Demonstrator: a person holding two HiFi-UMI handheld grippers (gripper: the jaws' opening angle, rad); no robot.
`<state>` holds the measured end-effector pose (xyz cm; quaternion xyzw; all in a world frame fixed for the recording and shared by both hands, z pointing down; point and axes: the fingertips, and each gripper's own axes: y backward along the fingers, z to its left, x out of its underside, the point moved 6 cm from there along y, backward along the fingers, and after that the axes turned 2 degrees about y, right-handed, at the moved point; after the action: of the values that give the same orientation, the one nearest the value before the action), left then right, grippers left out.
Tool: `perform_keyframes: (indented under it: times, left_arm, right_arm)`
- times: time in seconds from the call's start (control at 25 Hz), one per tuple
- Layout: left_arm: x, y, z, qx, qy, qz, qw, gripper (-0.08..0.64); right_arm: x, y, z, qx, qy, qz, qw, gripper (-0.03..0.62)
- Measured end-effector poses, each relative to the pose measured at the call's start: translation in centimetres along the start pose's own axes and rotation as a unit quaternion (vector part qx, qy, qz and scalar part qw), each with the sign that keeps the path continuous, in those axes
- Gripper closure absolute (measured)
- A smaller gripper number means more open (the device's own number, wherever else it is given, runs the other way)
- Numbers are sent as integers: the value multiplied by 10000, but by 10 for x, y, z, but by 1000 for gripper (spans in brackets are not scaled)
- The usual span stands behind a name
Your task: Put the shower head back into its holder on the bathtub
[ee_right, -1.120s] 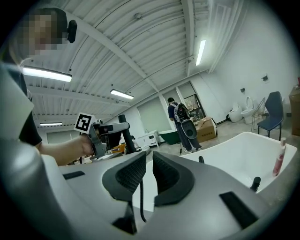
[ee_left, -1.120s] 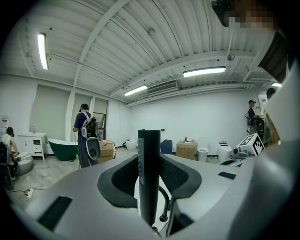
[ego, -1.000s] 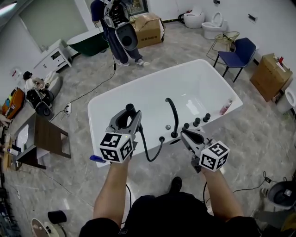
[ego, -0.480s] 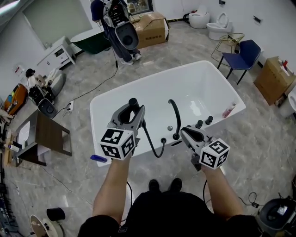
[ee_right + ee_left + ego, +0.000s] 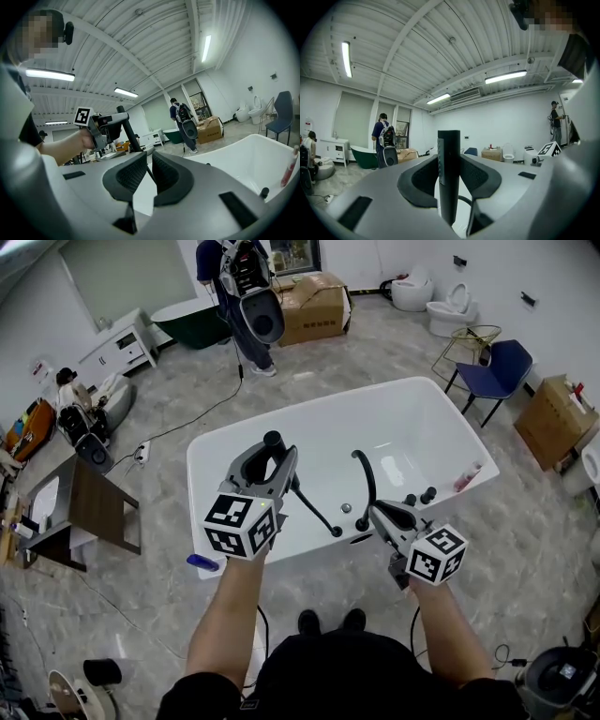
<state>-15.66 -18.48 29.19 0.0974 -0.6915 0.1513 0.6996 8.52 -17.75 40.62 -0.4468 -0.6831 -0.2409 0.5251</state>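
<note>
My left gripper (image 5: pixel 268 465) is shut on the black stick-shaped shower head (image 5: pixel 273 441), which stands upright between its jaws over the near rim of the white bathtub (image 5: pixel 431 409). The same handle fills the gap in the left gripper view (image 5: pixel 449 159). A black hose (image 5: pixel 314 509) runs down from it to a fitting on the rim. Right of that stand the curved black faucet spout (image 5: pixel 367 482) and black knobs (image 5: pixel 428 493). My right gripper (image 5: pixel 373 510) hovers by the spout base, its jaws a narrow gap apart with nothing between them (image 5: pixel 148 172).
A pink bottle (image 5: pixel 460 476) lies inside the tub at the right. A person with a backpack (image 5: pixel 246 282) stands beyond the tub by a cardboard box (image 5: pixel 317 301). A blue chair (image 5: pixel 494 369) is at the right, a wooden table (image 5: pixel 94 515) at the left.
The left gripper has risen with the shower head, and the hose now hangs straighter instead of in a loop. The right gripper has shifted only slightly.
</note>
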Motion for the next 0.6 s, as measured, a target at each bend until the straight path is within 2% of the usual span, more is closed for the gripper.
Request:
perform_keyframes:
  times: [0.24, 0.36, 0.6]
  left_arm:
    - [4, 2, 2, 201, -43, 68, 9998, 414]
    - [3, 3, 2, 410, -116, 96, 9990, 414]
    - [14, 5, -4, 941, 17, 123, 9955, 414]
  right_arm:
    - [4, -8, 7, 95, -17, -23, 10000, 543]
    - [5, -13, 12, 227, -73, -69, 9997, 545]
    - [6, -23, 24, 469, 20, -126, 9988, 549]
